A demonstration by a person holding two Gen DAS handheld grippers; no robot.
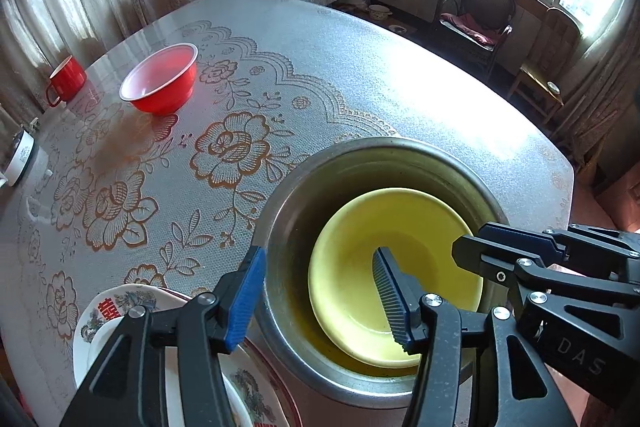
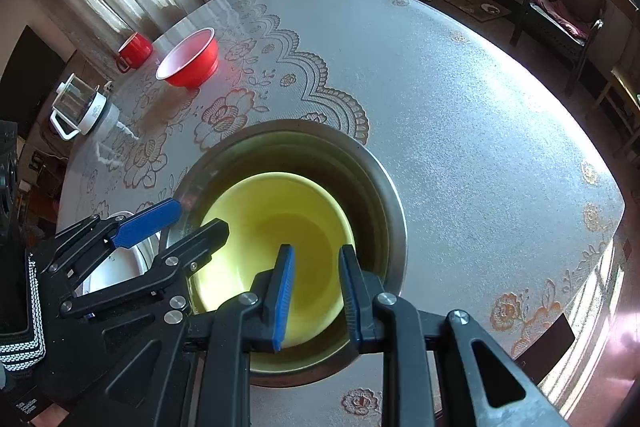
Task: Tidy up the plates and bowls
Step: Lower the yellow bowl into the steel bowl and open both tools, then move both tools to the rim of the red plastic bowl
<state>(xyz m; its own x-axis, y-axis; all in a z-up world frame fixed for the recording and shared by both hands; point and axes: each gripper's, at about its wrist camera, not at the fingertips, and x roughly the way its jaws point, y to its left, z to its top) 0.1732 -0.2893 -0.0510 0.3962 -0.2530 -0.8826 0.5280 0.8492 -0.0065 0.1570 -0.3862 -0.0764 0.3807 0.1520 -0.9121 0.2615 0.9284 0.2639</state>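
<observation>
A yellow bowl [image 1: 400, 267] lies tilted inside a large steel pot [image 1: 360, 163] near the table's front. My left gripper [image 1: 320, 291] is open, its jaws straddling the pot's left wall, one finger outside, one inside over the bowl. My right gripper [image 2: 316, 287] is open, its jaws on either side of the yellow bowl's [image 2: 272, 227] right rim inside the pot [image 2: 384, 187]. A patterned white plate [image 1: 120, 311] lies under the left gripper. A red bowl [image 1: 160, 79] stands far left on the table; it also shows in the right wrist view [image 2: 188, 61].
A red mug [image 1: 66, 79] stands beyond the red bowl. A white kettle [image 2: 78, 109] sits at the table's left edge. The table [image 1: 360, 67] has a lace-patterned cover. Chairs [image 1: 476, 15] and curtains stand beyond it.
</observation>
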